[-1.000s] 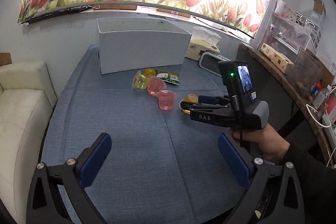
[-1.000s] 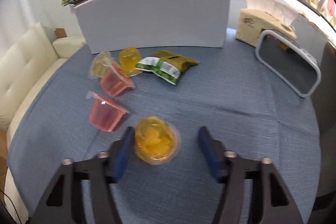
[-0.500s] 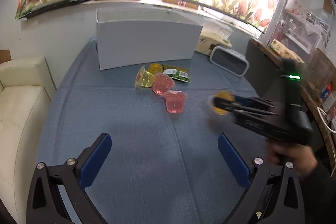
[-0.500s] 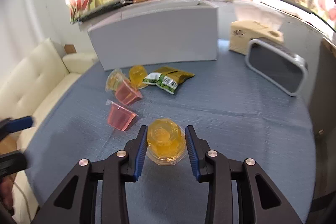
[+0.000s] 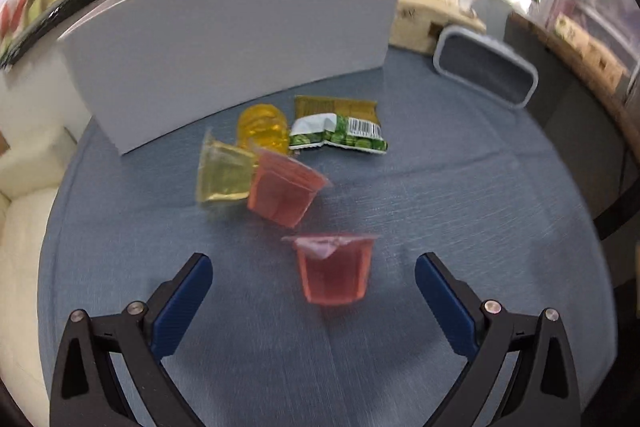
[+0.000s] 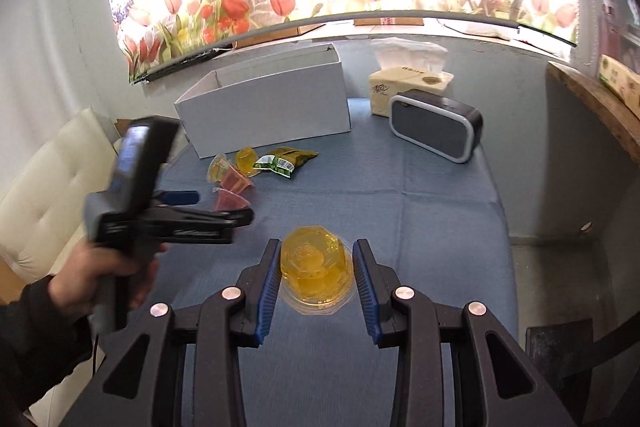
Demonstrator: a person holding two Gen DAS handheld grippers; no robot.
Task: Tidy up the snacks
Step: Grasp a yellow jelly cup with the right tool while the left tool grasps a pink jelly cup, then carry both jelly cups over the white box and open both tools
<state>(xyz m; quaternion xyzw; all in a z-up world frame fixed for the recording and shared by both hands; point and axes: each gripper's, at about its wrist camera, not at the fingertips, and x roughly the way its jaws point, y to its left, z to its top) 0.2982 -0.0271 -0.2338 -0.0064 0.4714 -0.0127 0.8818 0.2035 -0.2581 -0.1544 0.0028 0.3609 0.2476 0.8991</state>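
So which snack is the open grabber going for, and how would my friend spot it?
Find the white cardboard box on the blue tablecloth; a cluster of snacks lies before it. Nearest the open left gripper stands a pink jelly cup, upright and alone, while the other pink jelly cup lies tipped against a yellow-green one.

front: white box blocks | right: speaker; cloth seemingly bare

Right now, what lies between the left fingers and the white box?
Left wrist view: a pink jelly cup nearest, then another pink cup, a yellow-green one and an orange one before the box.
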